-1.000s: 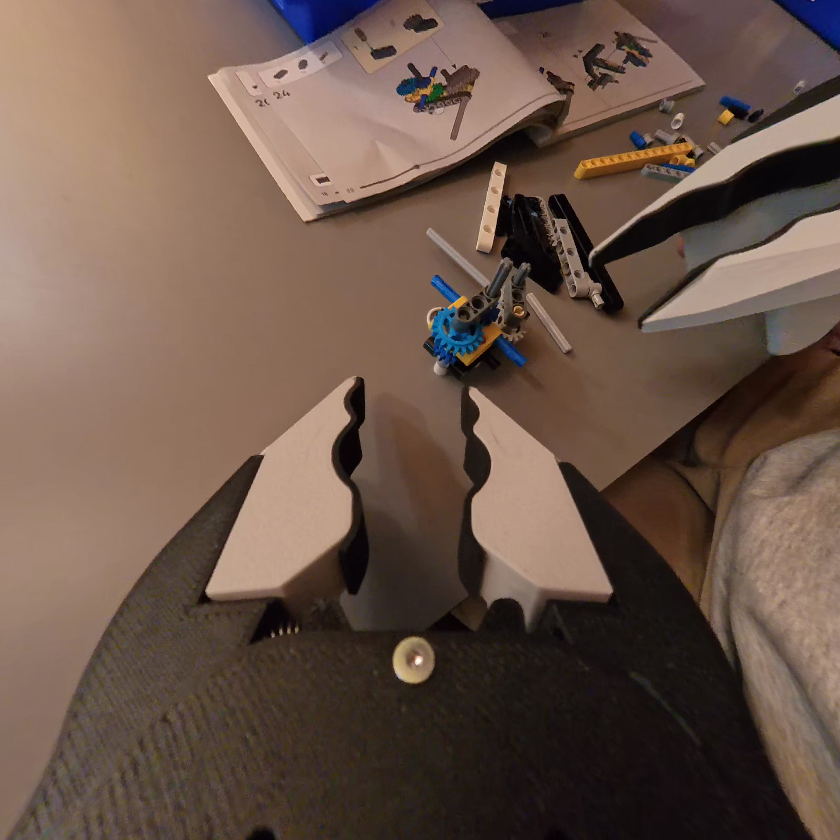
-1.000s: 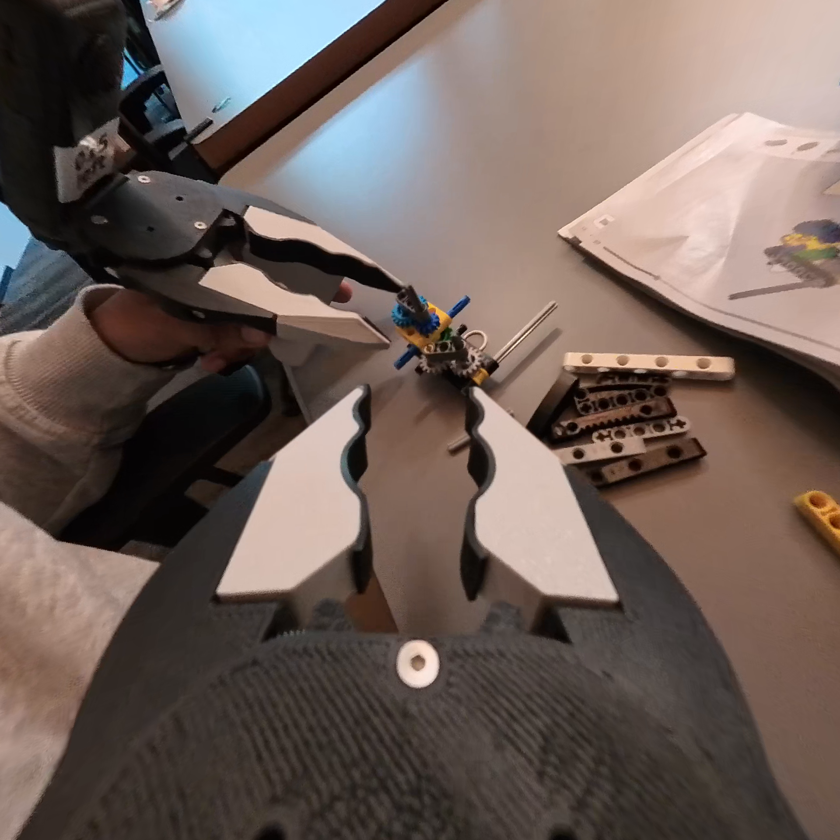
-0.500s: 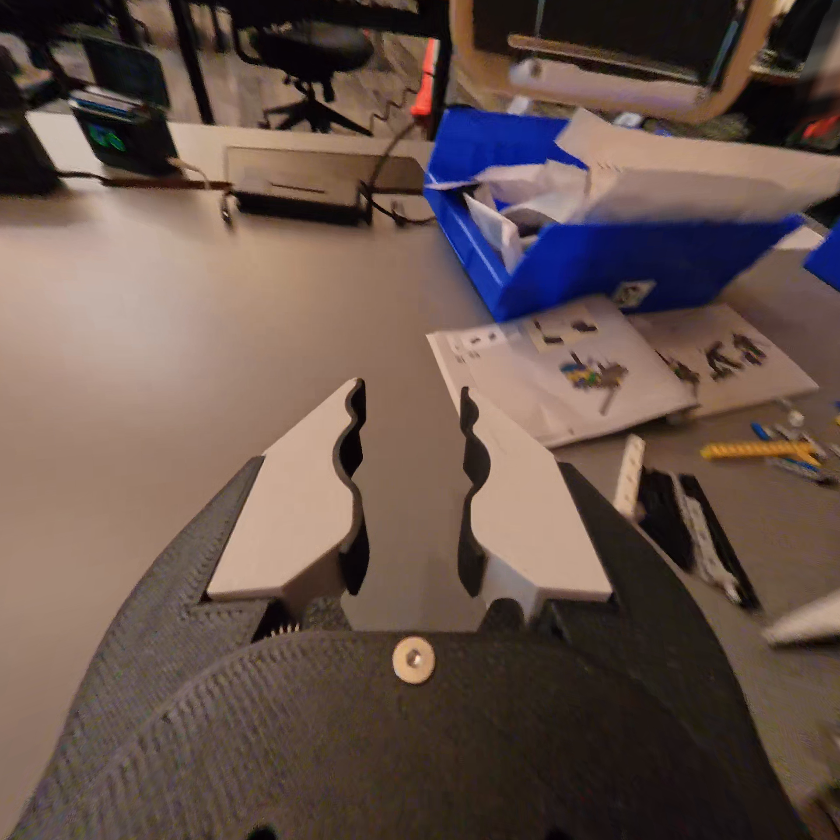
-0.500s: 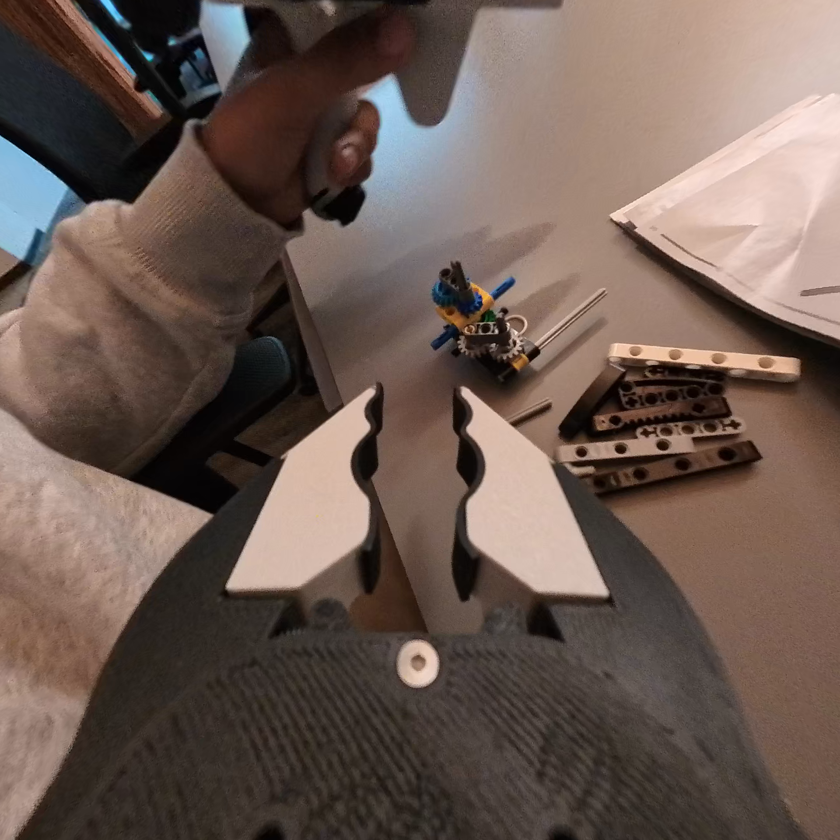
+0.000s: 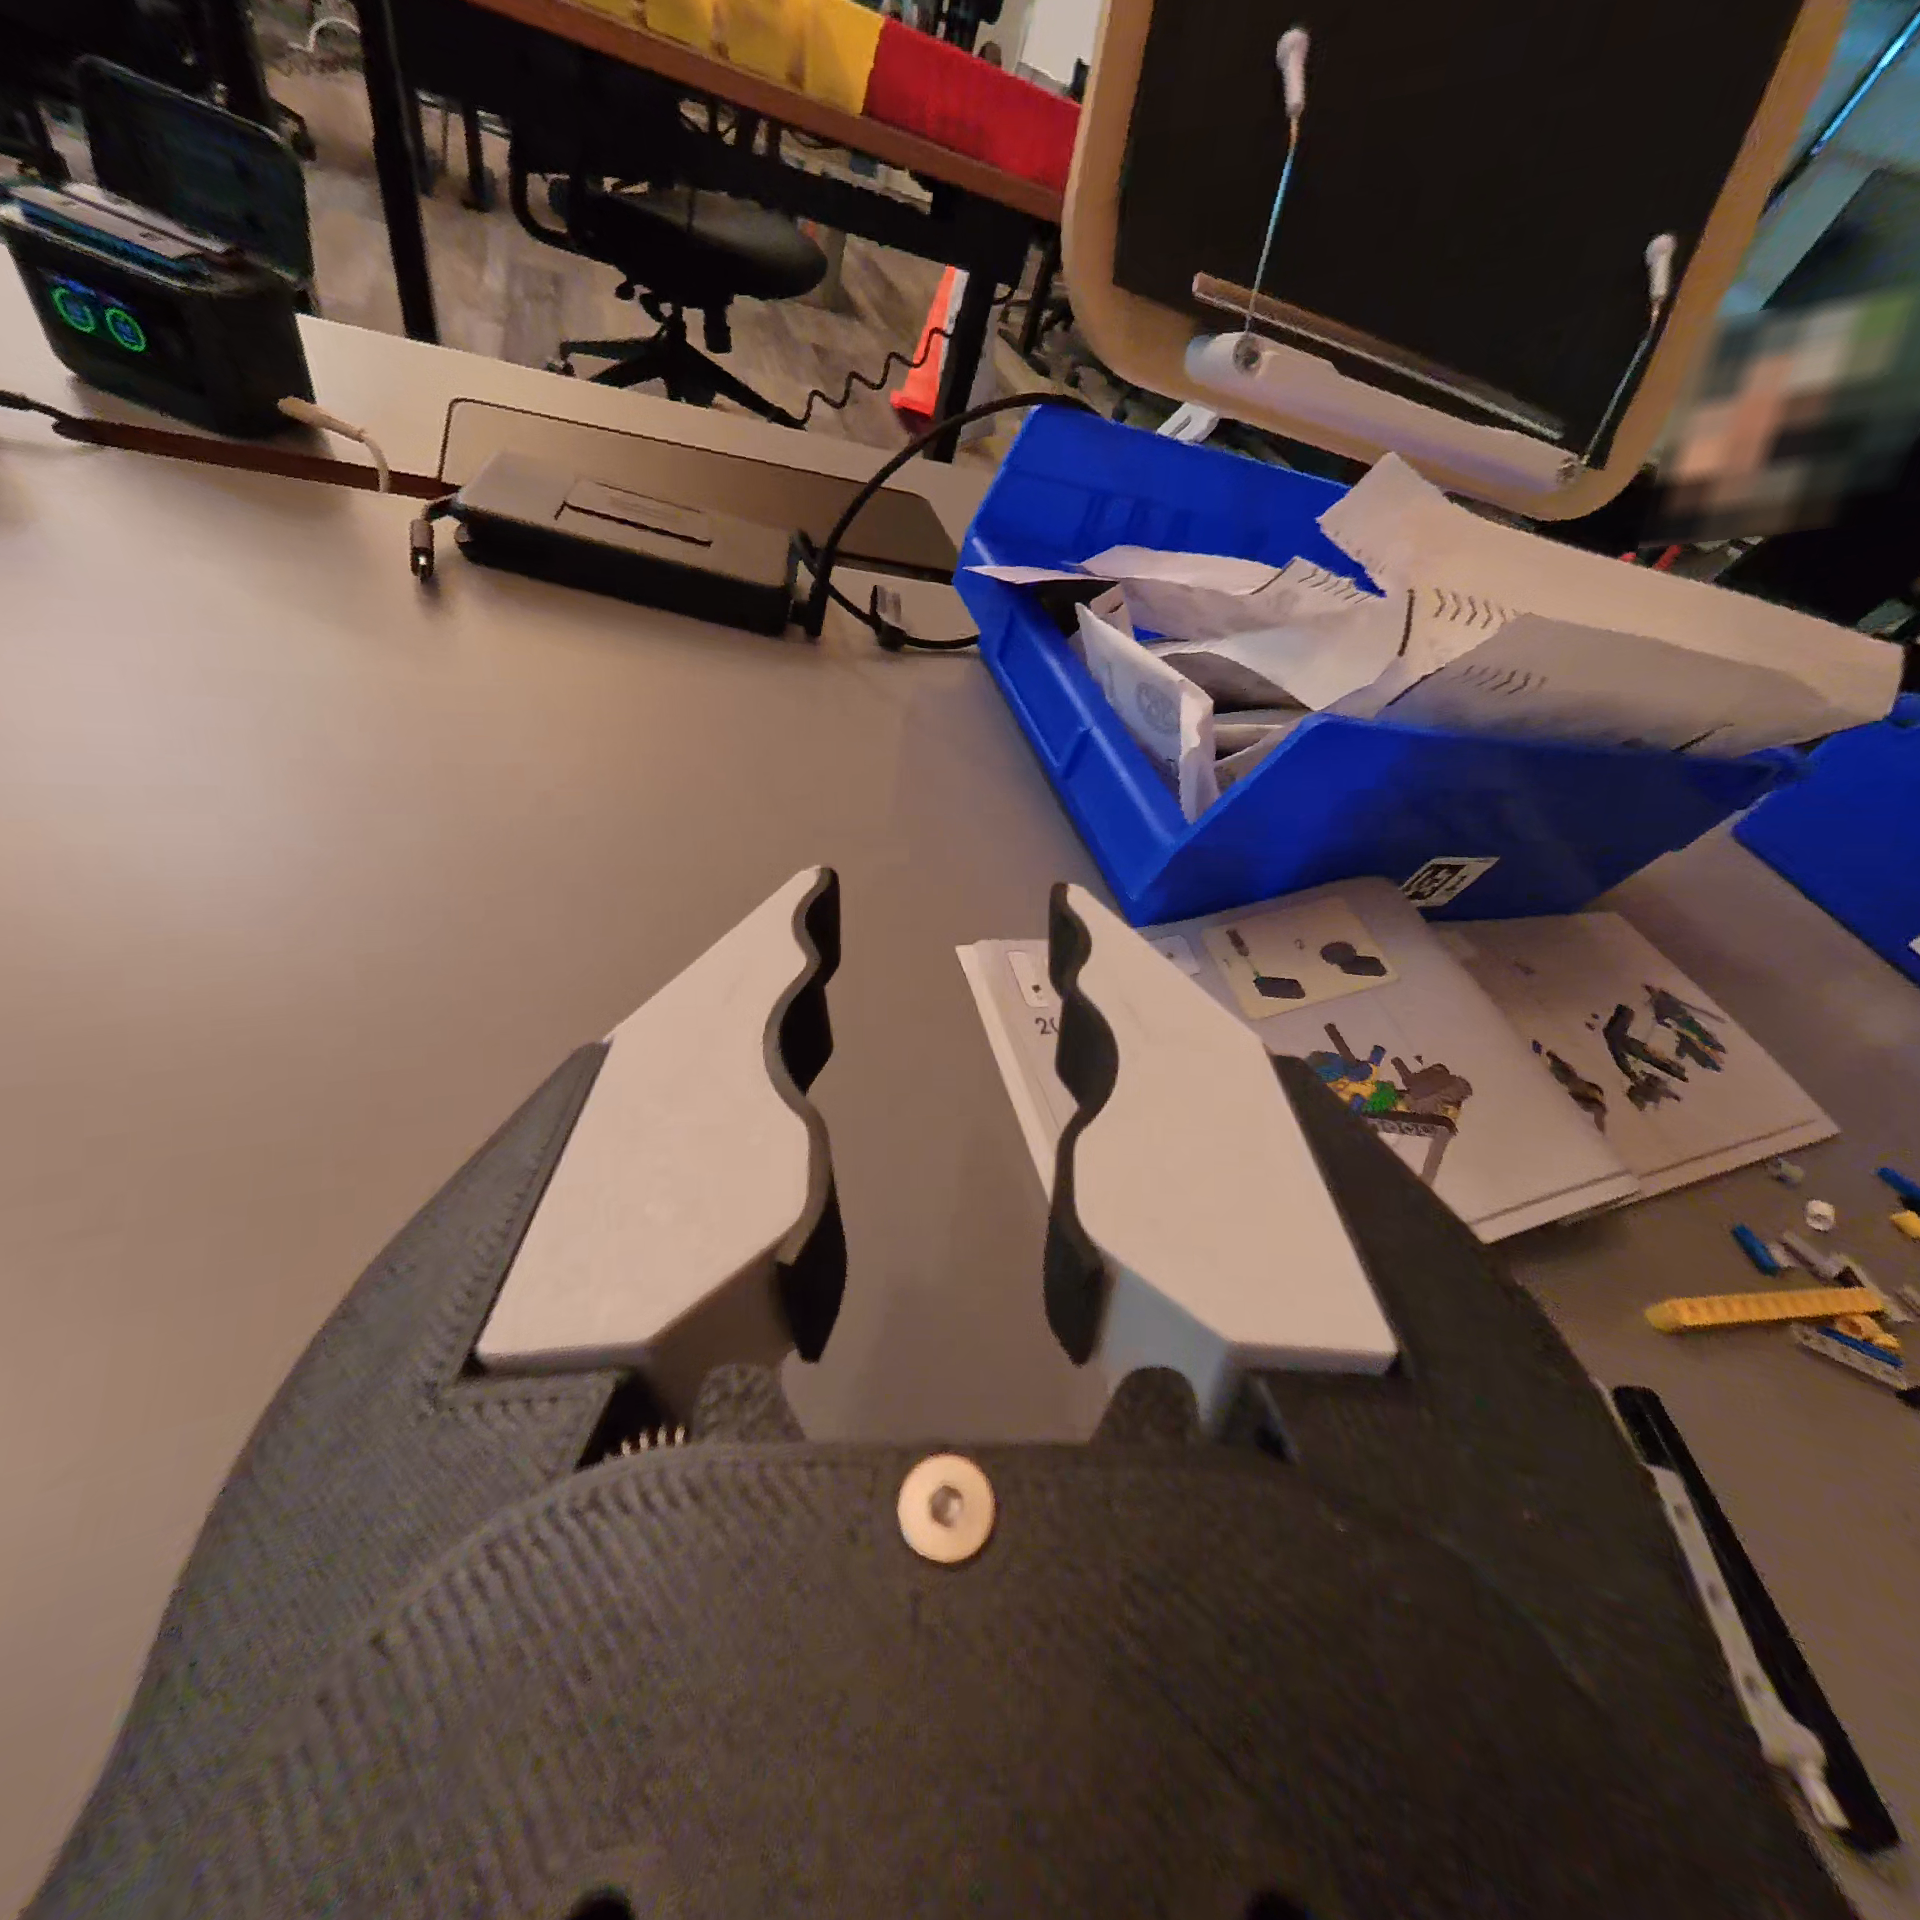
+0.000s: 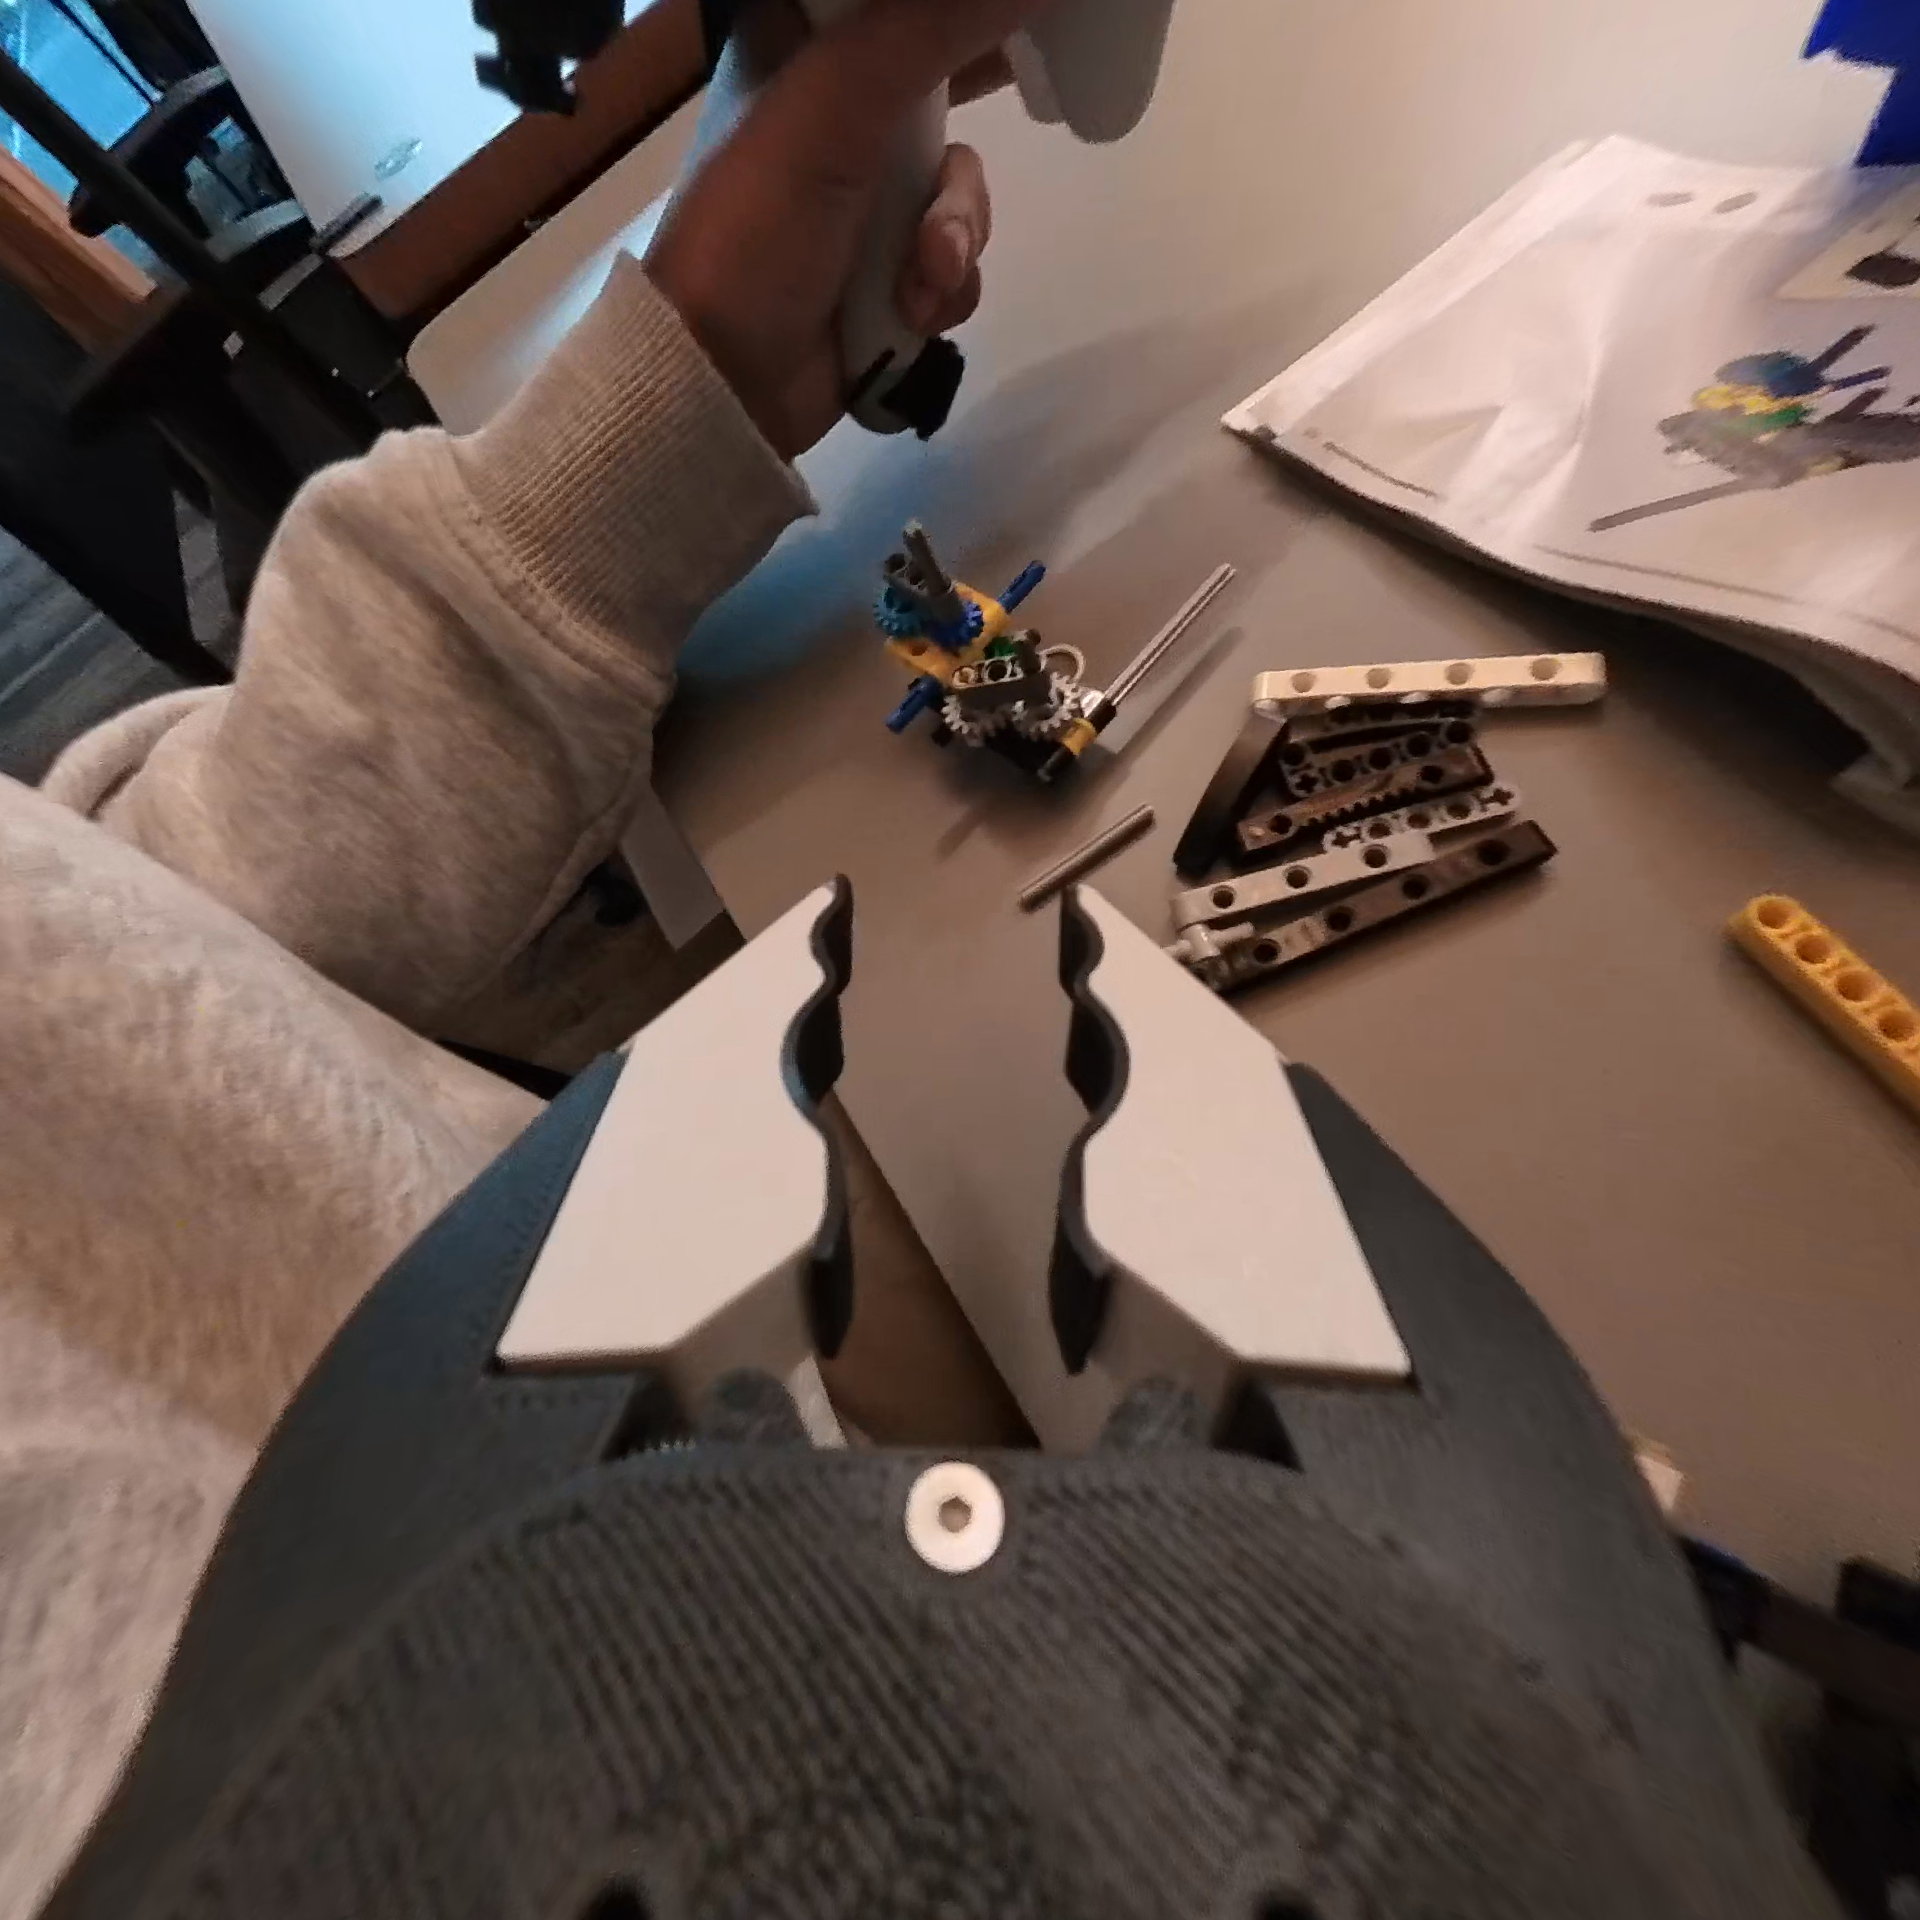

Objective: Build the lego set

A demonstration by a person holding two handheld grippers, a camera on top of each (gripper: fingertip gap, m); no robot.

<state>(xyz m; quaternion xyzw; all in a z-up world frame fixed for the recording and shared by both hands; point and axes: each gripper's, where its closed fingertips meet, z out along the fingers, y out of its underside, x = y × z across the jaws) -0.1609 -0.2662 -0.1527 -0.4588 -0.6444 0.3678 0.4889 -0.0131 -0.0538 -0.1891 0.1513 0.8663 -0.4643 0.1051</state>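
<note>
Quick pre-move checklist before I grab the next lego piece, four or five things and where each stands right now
1. Right gripper open and empty: ok.
2. Left gripper open and empty: ok.
3. Small gear assembly resting free on the table, nothing gripping it: ok.
4. Short grey axle just beyond the right gripper's tips, unobstructed: ok.
5. Instruction booklet open to a build step: ok.
6. Left gripper aimed at the assembly: not ok, the left wrist view faces the blue bin.
</note>
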